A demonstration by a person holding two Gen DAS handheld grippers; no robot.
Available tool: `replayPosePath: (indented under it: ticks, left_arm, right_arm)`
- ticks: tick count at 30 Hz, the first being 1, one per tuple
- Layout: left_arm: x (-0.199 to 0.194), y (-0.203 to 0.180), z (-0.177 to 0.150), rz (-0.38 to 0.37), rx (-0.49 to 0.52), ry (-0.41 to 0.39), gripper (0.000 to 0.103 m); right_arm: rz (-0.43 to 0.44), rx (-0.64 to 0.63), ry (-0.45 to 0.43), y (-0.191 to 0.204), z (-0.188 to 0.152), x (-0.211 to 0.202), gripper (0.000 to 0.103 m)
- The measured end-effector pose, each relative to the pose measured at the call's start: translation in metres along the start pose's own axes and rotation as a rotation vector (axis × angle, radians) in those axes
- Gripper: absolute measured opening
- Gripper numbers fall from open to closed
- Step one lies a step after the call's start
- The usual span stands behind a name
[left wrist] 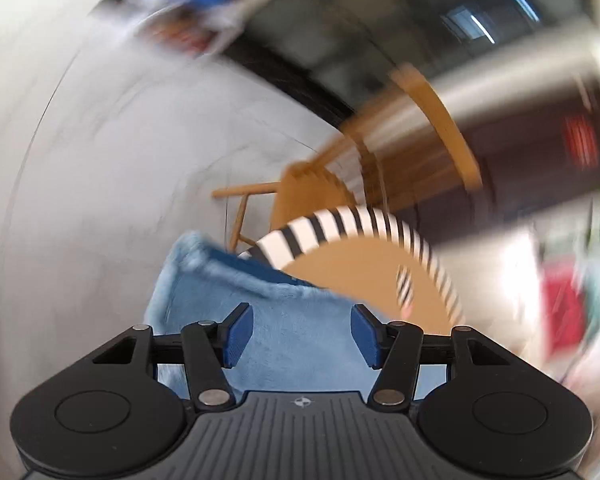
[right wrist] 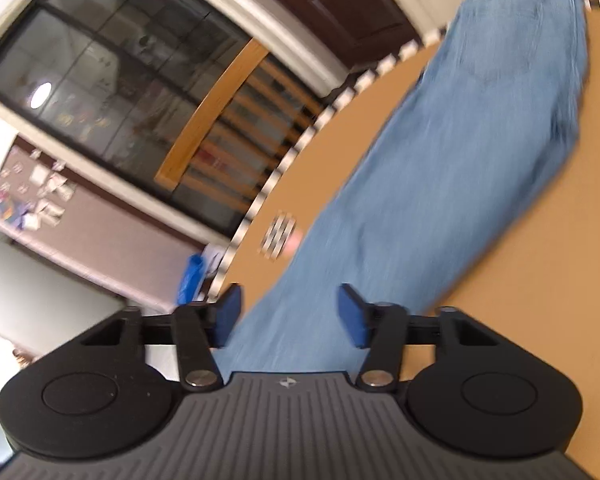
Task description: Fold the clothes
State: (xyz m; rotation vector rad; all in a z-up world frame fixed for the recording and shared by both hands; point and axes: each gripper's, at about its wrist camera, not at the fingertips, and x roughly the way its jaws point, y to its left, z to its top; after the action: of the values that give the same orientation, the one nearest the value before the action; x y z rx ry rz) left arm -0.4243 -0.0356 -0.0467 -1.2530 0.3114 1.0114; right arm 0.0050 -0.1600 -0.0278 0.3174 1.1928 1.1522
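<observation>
A pair of light blue jeans (right wrist: 440,168) lies stretched along the tan table (right wrist: 540,300), waist end far and a leg running back under my right gripper (right wrist: 289,312). That gripper is open, its blue pads apart over the leg fabric. In the left wrist view the jeans' hem end (left wrist: 284,332) hangs over the table's edge, a fold turned up at its far side. My left gripper (left wrist: 302,334) is open, pads apart on either side of the denim. Both views are motion-blurred.
The table (left wrist: 360,272) has a black-and-white striped rim (left wrist: 340,224). A small striped tag (right wrist: 278,234) lies on it beside the jeans. A wooden chair (left wrist: 312,188) stands beyond the rim, on grey floor. A blue bag (right wrist: 190,276) sits below the table.
</observation>
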Motion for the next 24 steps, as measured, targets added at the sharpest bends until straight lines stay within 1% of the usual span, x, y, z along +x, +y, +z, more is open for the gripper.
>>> replayPosePath:
  ticks: [2,3,4,6,7,8,10,11,12,13,14,15,16,17,18,19,20,22,24]
  left_arm:
    - [0.019,-0.028,0.008,0.035,0.278,0.011,0.055]
    - [0.028,-0.042,0.012,0.052,0.417,0.017,0.054]
    - [0.041,-0.052,0.015,0.05,0.53,0.041,0.054]
    - [0.068,-0.071,0.022,0.041,0.753,0.094,0.052]
    - [0.081,-0.077,0.025,0.015,0.834,0.136,0.047]
    - [0.093,-0.082,0.03,-0.027,0.891,0.192,0.045]
    - [0.115,-0.086,0.041,-0.106,0.951,0.322,0.04]
    - [0.124,-0.085,0.042,-0.128,0.966,0.389,0.039]
    - [0.129,-0.082,0.042,-0.146,0.985,0.439,0.037]
    - [0.134,-0.079,0.042,-0.164,1.003,0.488,0.033]
    - [0.139,-0.076,0.042,-0.182,1.022,0.537,0.032]
    - [0.142,-0.072,0.044,-0.205,1.043,0.551,0.03]
    - [0.144,-0.069,0.047,-0.22,1.057,0.573,0.025]
    - [0.149,-0.066,0.054,-0.233,1.044,0.6,0.019]
    - [0.152,-0.063,0.06,-0.25,1.002,0.639,0.012]
    - [0.152,-0.061,0.064,-0.27,0.952,0.68,0.011]
    - [0.154,-0.058,0.069,-0.284,0.916,0.712,0.01]
    - [0.152,-0.055,0.076,-0.296,0.882,0.739,0.007]
    - [0.148,-0.051,0.08,-0.311,0.844,0.76,0.007]
  right_arm:
    - [0.023,0.031,0.054,0.007,-0.029,-0.004,0.03]
    - [0.042,0.063,0.081,0.008,-0.043,-0.001,0.027]
    - [0.071,0.094,0.109,0.01,-0.057,0.006,0.027]
    - [0.099,0.167,0.138,0.017,-0.086,0.02,0.027]
    - [0.112,0.214,0.154,0.021,-0.098,0.031,0.027]
    - [0.123,0.279,0.157,0.025,-0.111,0.042,0.027]
    - [0.132,0.412,0.161,0.033,-0.137,0.061,0.027]
    - [0.11,0.457,0.15,0.037,-0.148,0.07,0.027]
    - [0.087,0.5,0.139,0.04,-0.159,0.079,0.027]
    - [0.063,0.544,0.127,0.044,-0.17,0.088,0.029]
    - [0.036,0.577,0.118,0.047,-0.178,0.097,0.024]
    - [0.029,0.597,0.09,0.051,-0.183,0.1,0.023]
    - [0.024,0.617,0.061,0.054,-0.189,0.103,0.022]
    - [-0.002,0.588,0.046,0.062,-0.188,0.103,0.021]
    - [-0.03,0.555,0.033,0.07,-0.187,0.102,0.02]
    - [-0.057,0.522,0.019,0.078,-0.186,0.102,0.015]
    - [-0.084,0.489,0.006,0.086,-0.185,0.101,0.011]
    - [-0.083,0.477,-0.022,0.093,-0.183,0.094,0.01]
    - [-0.085,0.436,-0.057,0.105,-0.181,0.08,0.01]
